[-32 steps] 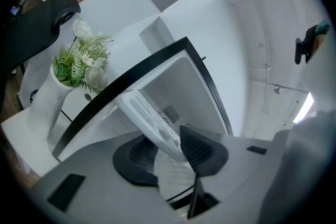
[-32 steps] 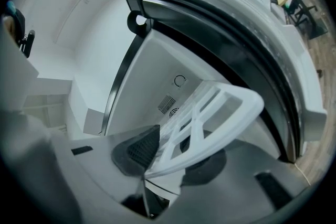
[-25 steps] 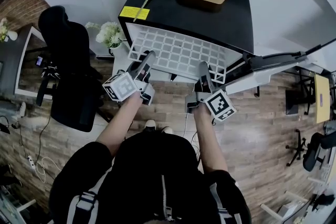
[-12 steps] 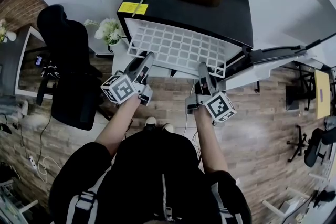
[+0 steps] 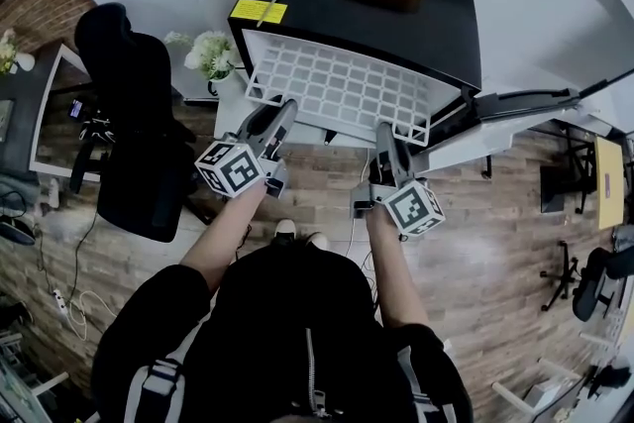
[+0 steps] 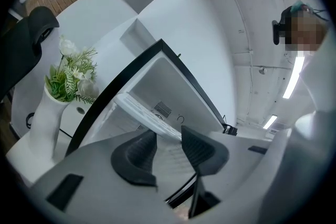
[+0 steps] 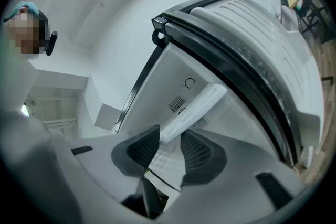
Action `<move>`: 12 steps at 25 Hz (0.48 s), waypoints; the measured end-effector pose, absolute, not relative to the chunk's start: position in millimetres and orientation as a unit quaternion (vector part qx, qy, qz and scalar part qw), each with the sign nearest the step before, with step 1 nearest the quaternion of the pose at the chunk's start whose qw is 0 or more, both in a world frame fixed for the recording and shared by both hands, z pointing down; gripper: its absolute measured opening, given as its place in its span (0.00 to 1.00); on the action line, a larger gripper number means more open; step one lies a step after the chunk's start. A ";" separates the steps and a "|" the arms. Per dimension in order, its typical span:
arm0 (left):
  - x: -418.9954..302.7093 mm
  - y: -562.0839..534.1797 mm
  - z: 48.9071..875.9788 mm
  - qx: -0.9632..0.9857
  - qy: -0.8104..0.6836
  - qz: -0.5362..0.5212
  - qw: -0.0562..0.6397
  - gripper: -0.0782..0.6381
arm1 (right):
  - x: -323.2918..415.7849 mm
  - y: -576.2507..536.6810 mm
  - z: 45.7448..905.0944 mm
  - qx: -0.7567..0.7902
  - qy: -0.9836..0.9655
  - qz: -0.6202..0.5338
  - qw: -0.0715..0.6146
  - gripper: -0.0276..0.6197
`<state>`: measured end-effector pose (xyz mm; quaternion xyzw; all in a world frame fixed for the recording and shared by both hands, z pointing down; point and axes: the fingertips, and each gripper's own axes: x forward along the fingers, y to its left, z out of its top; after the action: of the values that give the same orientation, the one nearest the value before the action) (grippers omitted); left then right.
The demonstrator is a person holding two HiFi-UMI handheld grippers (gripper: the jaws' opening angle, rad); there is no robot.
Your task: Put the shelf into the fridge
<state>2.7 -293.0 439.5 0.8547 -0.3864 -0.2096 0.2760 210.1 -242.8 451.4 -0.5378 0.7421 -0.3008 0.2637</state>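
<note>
the shelf (image 5: 342,94) is seen much where it lay a second ago. its back part is under the black top of the fridge (image 5: 396,25) and its front part juts well out of the opening. the door (image 5: 495,139) is swung wide to the right.

what has changed is the grip. both pairs of jaws were eased apart and have just been closing again, with the shelf's front rim between them. the right tool (image 5: 384,132) is now clenched on that rim, which fills the gap between its pads. the left tool (image 5: 281,111) is left slack: its jaws stand wide around the rim, drawn back in only slightly, and no pinch is shown.

this is judged to be a re-grip, not progress. the shelf is only partly entered, and the push inward has yet to be made. with one side held loosely, the risk is judged to be a shelf that is skewed and jammed in the opening.
</note>
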 end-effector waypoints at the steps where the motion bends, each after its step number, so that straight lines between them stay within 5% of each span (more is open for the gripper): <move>1: 2.6 -293.2 438.4 0.855 -0.386 -0.211 0.274 0.33 | 210.0 -243.4 451.4 -0.537 0.742 -0.301 0.267 0.23; 12: 2.3 -294.8 431.8 0.855 -0.385 -0.224 0.264 0.33 | 210.7 -246.3 442.3 -0.542 0.742 -0.292 0.265 0.25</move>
<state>2.3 -294.8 431.8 0.8553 -0.3854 -0.2244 0.2637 210.7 -246.3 442.3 -0.5423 0.7421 -0.2917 0.2649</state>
